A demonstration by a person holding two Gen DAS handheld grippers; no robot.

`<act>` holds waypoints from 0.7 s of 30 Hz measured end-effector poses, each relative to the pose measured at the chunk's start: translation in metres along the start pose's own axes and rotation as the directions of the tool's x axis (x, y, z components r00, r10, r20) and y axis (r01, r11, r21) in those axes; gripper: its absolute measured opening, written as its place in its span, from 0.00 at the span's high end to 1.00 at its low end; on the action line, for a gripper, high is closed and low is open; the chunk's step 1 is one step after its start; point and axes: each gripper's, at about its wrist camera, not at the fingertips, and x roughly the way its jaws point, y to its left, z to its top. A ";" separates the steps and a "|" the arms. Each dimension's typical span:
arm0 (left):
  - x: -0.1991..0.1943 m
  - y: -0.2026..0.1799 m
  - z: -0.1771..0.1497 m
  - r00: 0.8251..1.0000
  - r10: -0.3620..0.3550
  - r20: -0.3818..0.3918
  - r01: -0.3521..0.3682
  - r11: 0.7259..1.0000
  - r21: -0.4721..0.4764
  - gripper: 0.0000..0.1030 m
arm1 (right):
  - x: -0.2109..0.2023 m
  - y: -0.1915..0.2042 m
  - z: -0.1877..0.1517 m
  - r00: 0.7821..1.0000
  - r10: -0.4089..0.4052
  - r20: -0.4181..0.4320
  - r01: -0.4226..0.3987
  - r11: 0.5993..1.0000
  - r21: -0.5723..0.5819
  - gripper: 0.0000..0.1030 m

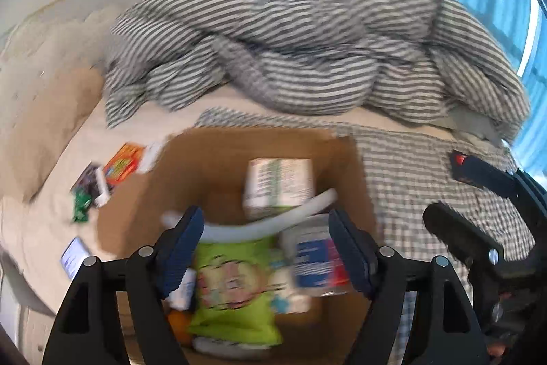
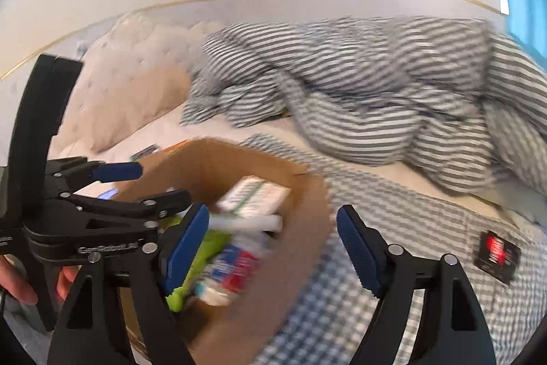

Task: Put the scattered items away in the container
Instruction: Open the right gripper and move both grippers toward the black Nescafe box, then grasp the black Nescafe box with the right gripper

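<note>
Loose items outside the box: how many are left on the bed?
5 visible. Four lie left of the cardboard box: orange packet, dark packet, green packet, phone. A black packet lies on its right. The blanket may hide more.

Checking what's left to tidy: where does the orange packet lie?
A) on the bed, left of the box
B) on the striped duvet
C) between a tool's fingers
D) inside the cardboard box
A: the orange packet lies on the sheet beside the box, outside its left wall.
</note>
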 end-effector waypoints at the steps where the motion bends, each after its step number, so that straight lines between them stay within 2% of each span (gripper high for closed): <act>1: 0.000 -0.015 0.003 1.000 -0.016 0.011 0.015 1.000 0.016 0.18 | -0.006 -0.017 -0.003 1.000 -0.023 0.004 0.022 1.000 0.017 0.23; 3: 0.004 -0.052 0.009 0.997 -0.069 0.031 0.067 0.997 0.043 0.12 | -0.020 -0.057 -0.012 0.997 -0.080 0.005 0.079 0.995 0.059 0.22; 7: 0.025 -0.139 0.019 0.987 -0.155 0.043 0.149 0.981 0.121 0.10 | -0.046 -0.155 -0.036 0.986 -0.164 -0.025 0.166 0.970 0.176 0.22; 11: 0.069 -0.238 0.020 0.980 -0.200 0.004 0.194 0.954 0.227 0.10 | -0.073 -0.265 -0.068 0.960 -0.267 -0.078 0.278 0.911 0.303 0.22; 14: 0.106 -0.304 0.014 0.975 -0.221 -0.011 0.214 0.932 0.294 0.10 | -0.082 -0.330 -0.094 0.935 -0.327 -0.138 0.354 0.859 0.370 0.22; 16: 0.129 -0.337 0.006 0.969 -0.247 -0.024 0.241 0.917 0.318 0.10 | -0.088 -0.356 -0.110 0.931 -0.328 -0.160 0.365 0.840 0.402 0.22; 18: 0.151 -0.362 0.000 0.964 -0.260 -0.050 0.261 0.904 0.339 0.10 | -0.083 -0.384 -0.126 0.942 -0.282 -0.182 0.335 0.832 0.443 0.22; 21: 0.179 -0.389 -0.005 0.968 -0.238 -0.084 0.252 0.888 0.385 0.10 | -0.065 -0.415 -0.138 0.950 -0.238 -0.202 0.308 0.819 0.485 0.22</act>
